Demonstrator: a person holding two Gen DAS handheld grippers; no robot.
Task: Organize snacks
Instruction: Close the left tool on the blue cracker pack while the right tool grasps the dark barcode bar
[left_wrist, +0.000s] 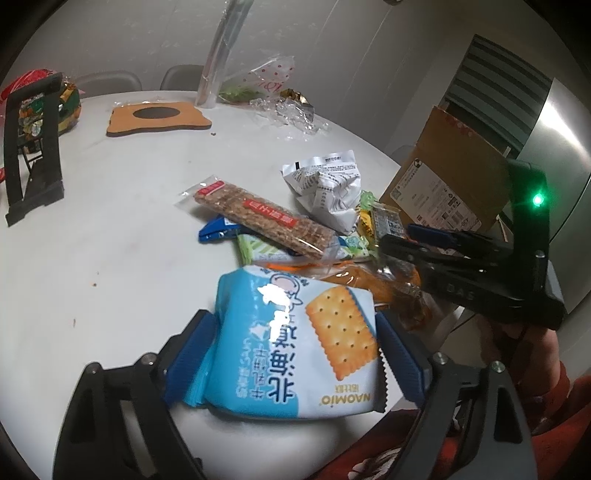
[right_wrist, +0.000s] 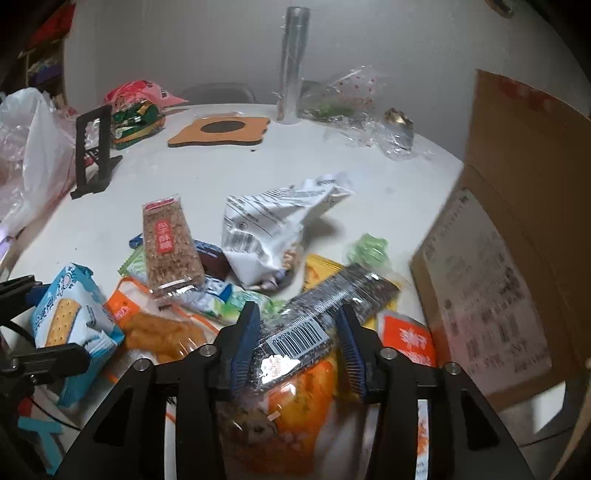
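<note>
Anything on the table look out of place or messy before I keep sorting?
Yes. Crumpled clear wrappers lie loose at the far edge of the table, and the white packet in the snack pile looks crushed and torn open. A few dark crumbs dot the tabletop.

black grippers, blue ribbed fingers (right_wrist: 245, 341), red sleeve (left_wrist: 554, 398)

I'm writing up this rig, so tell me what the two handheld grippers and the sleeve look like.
Both grippers are matte black frames with silver screws. The left gripper and right gripper carry blue ribbed fingers. A green light glows on the right gripper's body. The sleeve looks red-orange.
</note>
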